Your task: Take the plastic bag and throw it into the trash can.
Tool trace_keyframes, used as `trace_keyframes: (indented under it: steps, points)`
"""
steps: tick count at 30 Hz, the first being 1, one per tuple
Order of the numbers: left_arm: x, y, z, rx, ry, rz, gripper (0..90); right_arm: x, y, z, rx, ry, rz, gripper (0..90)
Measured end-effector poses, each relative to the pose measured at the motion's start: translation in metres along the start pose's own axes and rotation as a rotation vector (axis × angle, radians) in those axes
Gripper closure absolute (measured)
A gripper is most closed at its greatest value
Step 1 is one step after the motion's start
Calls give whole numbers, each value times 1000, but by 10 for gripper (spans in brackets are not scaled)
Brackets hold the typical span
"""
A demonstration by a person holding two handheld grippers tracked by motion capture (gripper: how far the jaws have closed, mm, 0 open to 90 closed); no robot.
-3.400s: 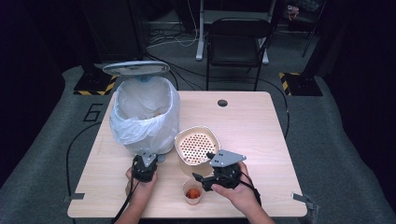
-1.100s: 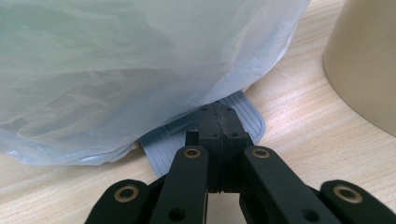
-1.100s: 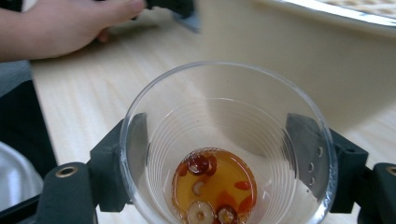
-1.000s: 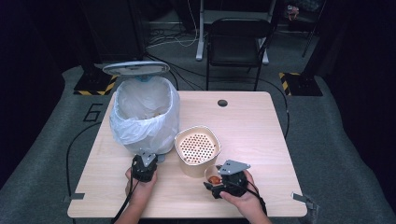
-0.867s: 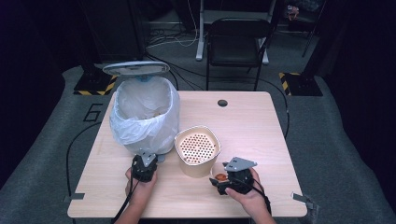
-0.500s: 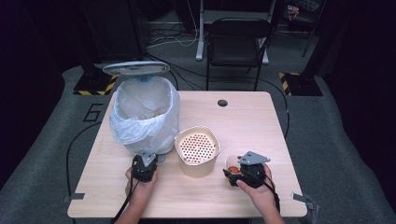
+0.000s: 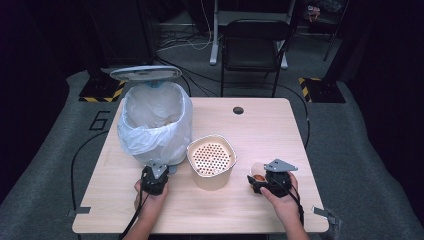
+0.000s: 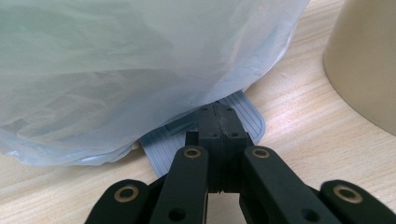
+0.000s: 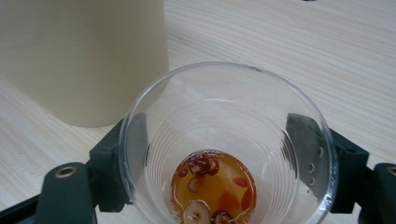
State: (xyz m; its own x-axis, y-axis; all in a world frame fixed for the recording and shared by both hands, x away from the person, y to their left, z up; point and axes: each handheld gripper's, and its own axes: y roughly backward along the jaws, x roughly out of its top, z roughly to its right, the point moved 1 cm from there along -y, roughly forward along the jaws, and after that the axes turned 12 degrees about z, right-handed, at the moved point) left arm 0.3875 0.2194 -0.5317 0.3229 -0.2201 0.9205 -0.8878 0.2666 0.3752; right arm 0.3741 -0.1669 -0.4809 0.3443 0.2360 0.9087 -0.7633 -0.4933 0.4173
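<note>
Right claw (image 7: 257, 181) grips a clear plastic cup (image 9: 224, 154), one black jaw on each side of the cup wall. Cup holds a shallow amber liquid with red and pale slices (image 9: 212, 196) at the bottom. In the high view the cup (image 7: 257, 173) sits just right of the beige container (image 7: 211, 172), apart from it, on the near part of the worktop (image 7: 260, 130). Right hand (image 7: 282, 200) wraps the claw body from behind.

Beige container: perforated strainer insert (image 7: 210, 156) in its top, upright. It stands as the landmark, mid-worktop.

Left claw (image 8: 218, 122): jaws pressed together, nothing between them. Its tips rest over a grey ribbed pedal (image 8: 163, 140) at the foot of the trash bin (image 7: 155, 120), left of the beige container. The bin is lined with a translucent white bag (image 8: 130, 60) that bulges over the pedal; its lid (image 7: 146, 73) stands open at the far side. Left hand (image 7: 150, 197) holds the claw just near the bin's base.
</note>
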Motion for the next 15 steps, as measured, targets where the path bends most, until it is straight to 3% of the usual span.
trace_keyframes:
  steps: [10,15]
  points:
    - [0,0,0,-1,1,1,900,-6,-2,10,-19,-31,5,202]
    - [0,0,0,1,-2,1,900,-6,-2,11,-37,-39,4,135]
